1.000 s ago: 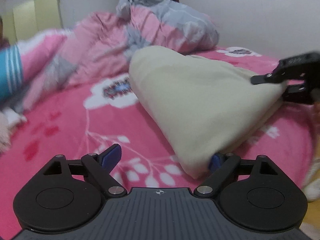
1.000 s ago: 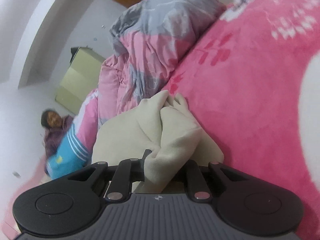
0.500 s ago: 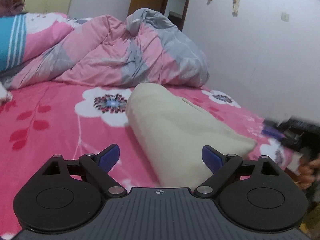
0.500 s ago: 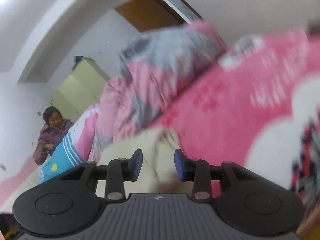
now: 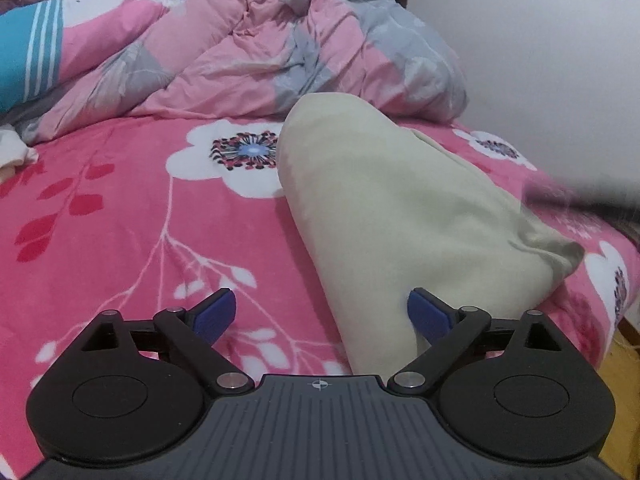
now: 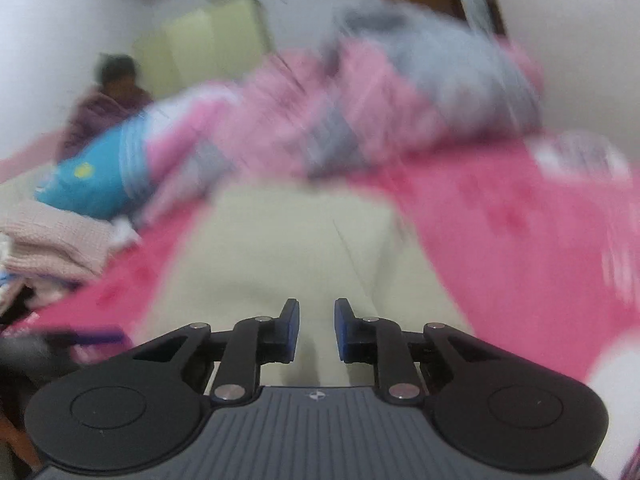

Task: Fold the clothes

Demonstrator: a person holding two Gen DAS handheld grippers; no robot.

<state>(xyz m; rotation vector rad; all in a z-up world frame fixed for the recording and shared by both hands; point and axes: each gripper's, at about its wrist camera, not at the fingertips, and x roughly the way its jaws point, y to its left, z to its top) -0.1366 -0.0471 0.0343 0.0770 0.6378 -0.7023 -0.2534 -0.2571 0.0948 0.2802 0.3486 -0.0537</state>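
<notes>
While your left gripper (image 5: 322, 312) hangs low over the bed (image 5: 120, 216), its blue-padded fingers (image 5: 214, 312) stand wide apart and hold nothing; the right-hand pad sits right against the near end of the cream garment (image 5: 400, 216), though you cannot tell whether it actually presses the cloth. That garment lies folded into a long, thick bundle on the pink flowered bedspread, running away from you toward the crumpled pink and grey quilt (image 5: 312, 52) heaped at the far side by the wall. Your right gripper (image 6: 316, 330) hovers above the same cream garment (image 6: 288, 248), seen through heavy blur; its fingers (image 6: 291, 328) are a little apart with only a narrow gap between them, gripping nothing. To its left a stack of folded pinkish knitwear (image 6: 52, 240) rests at the bed's edge, and farther back a person (image 6: 108, 108) sits near a pale green cupboard (image 6: 208, 40).
</notes>
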